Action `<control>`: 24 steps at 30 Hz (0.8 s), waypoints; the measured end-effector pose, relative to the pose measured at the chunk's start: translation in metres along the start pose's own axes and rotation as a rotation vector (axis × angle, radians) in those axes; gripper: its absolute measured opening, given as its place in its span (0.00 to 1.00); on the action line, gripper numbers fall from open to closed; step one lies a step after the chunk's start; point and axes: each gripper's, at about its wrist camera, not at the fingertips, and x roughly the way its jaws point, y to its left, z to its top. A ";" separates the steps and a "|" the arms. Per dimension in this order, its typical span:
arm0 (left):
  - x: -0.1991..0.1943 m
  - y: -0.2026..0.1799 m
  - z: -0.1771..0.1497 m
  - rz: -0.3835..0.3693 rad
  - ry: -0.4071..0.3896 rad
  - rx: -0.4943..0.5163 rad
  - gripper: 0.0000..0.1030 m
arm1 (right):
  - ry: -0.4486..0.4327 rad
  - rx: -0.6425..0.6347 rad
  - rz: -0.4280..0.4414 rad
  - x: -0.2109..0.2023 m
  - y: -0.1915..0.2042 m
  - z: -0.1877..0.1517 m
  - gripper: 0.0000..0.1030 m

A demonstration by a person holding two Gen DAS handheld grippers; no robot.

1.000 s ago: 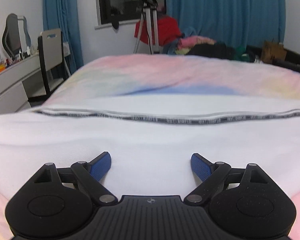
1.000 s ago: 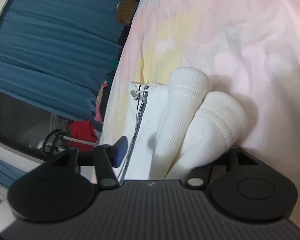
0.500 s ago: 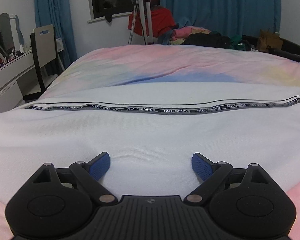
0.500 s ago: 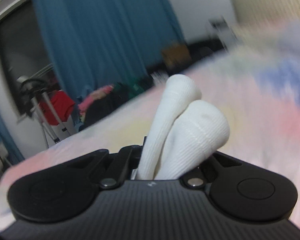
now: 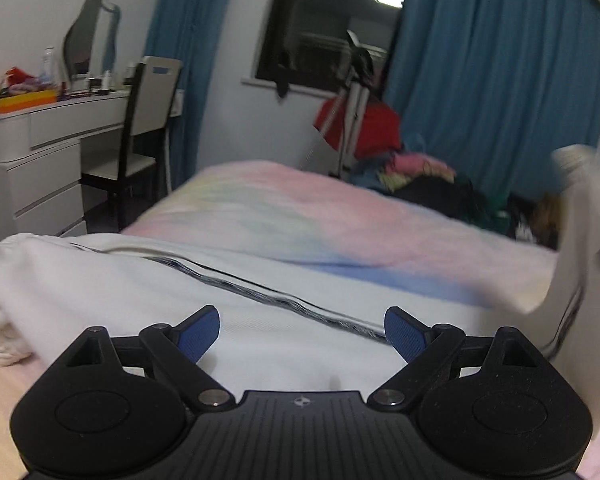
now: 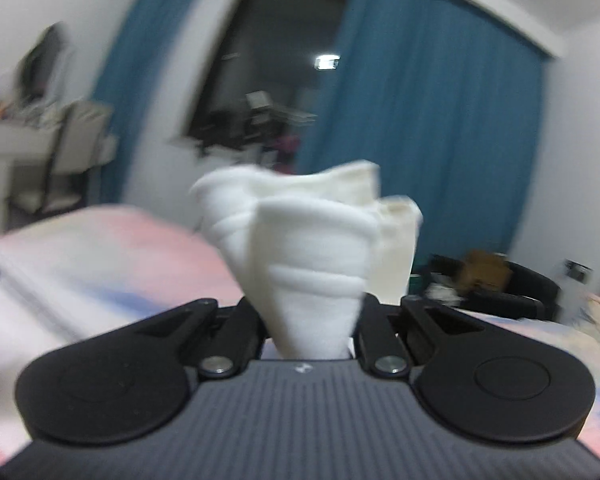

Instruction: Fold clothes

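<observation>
Across the lower half of the left wrist view the white garment [image 5: 148, 280] lies spread on the pastel bedspread [image 5: 300, 208], a black printed stripe [image 5: 284, 304] running diagonally over it from left of centre toward the lower right. Above that cloth sits the left gripper [image 5: 302, 330], its blue-padded fingers [image 5: 200, 332] spread wide with nothing between them. At the right edge of that frame a blurred white end of the garment rises off the bed.

At the centre of the right wrist view, the right gripper [image 6: 312, 320] is clamped on a bunched ribbed cuff [image 6: 312, 240] of the same garment, which fans upward from between the closed fingers. Its picture is smeared with motion.

Behind, blue curtains [image 5: 492, 92] flank a dark window [image 5: 332, 24]. A white dresser [image 5: 40, 152] and chair [image 5: 148, 120] fill the left of the frame, and a tripod [image 5: 352, 112] stands by a heap of clothes [image 5: 420, 176] past the bed's far edge.
</observation>
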 end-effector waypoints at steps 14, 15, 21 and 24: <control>-0.008 0.008 -0.003 -0.062 -0.010 -0.051 0.88 | 0.274 -0.096 0.267 -0.001 0.085 -0.048 0.25; -0.007 0.007 -0.004 -0.068 -0.005 -0.050 0.88 | 0.292 -0.088 0.302 0.003 0.087 -0.040 0.31; -0.002 -0.005 -0.014 -0.118 0.014 -0.003 0.88 | 0.362 0.075 0.568 -0.039 0.048 -0.020 0.70; 0.000 -0.016 -0.022 -0.144 0.016 0.032 0.88 | 0.376 0.123 0.546 -0.058 0.023 -0.013 0.70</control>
